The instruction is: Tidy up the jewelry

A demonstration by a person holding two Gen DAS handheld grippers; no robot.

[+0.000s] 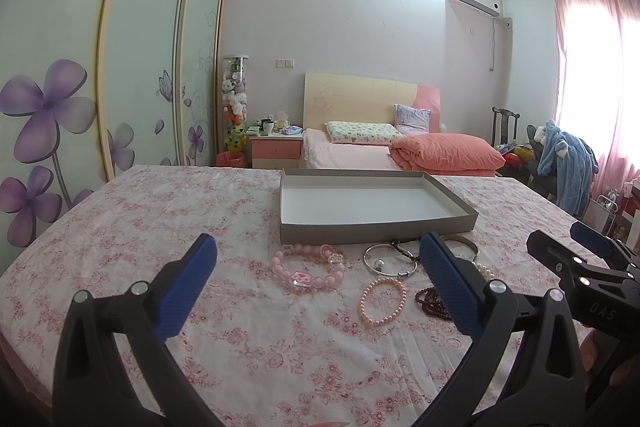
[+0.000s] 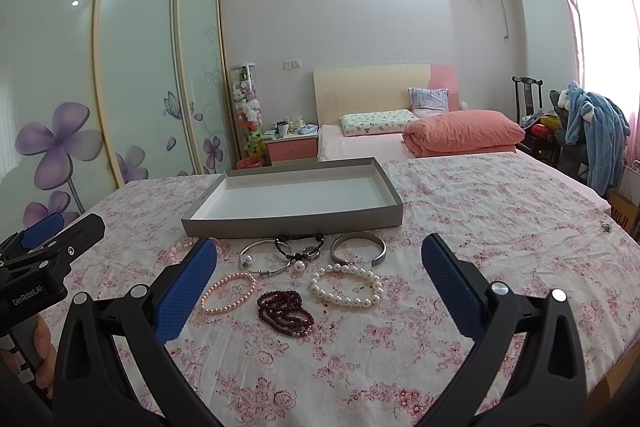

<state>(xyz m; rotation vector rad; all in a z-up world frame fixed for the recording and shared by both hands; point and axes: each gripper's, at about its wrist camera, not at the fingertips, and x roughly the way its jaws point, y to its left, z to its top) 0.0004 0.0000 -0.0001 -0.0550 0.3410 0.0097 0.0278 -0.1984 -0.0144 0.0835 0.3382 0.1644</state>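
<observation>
An empty grey box tray point(image 1: 376, 229) point(image 2: 292, 225) lies on the floral cloth. In front of it lie several bracelets. They include a chunky pink bead bracelet point(image 1: 320, 282), a silver bangle point(image 1: 392, 273) point(image 2: 272, 271), a small pink pearl bracelet point(image 1: 364, 303) point(image 2: 224, 310) and a dark red bead bracelet point(image 1: 430, 297) point(image 2: 286, 311). The right wrist view adds a black cord bracelet point(image 2: 284, 251), a silver cuff point(image 2: 356, 235) and a white pearl bracelet point(image 2: 340, 301). My left gripper point(image 1: 318, 241) point(image 2: 60, 227) hovers open near the pink beads. My right gripper point(image 2: 319, 243) point(image 1: 570, 241) hovers open over the others, holding nothing.
The cloth-covered surface point(image 2: 480, 211) stretches wide to the right, where a tiny metal item point(image 2: 606, 226) lies. Beyond stand a bed with an orange duvet point(image 2: 464, 133), sliding wardrobe doors point(image 2: 132, 75) on the left, and a chair draped in blue clothing point(image 2: 596, 135).
</observation>
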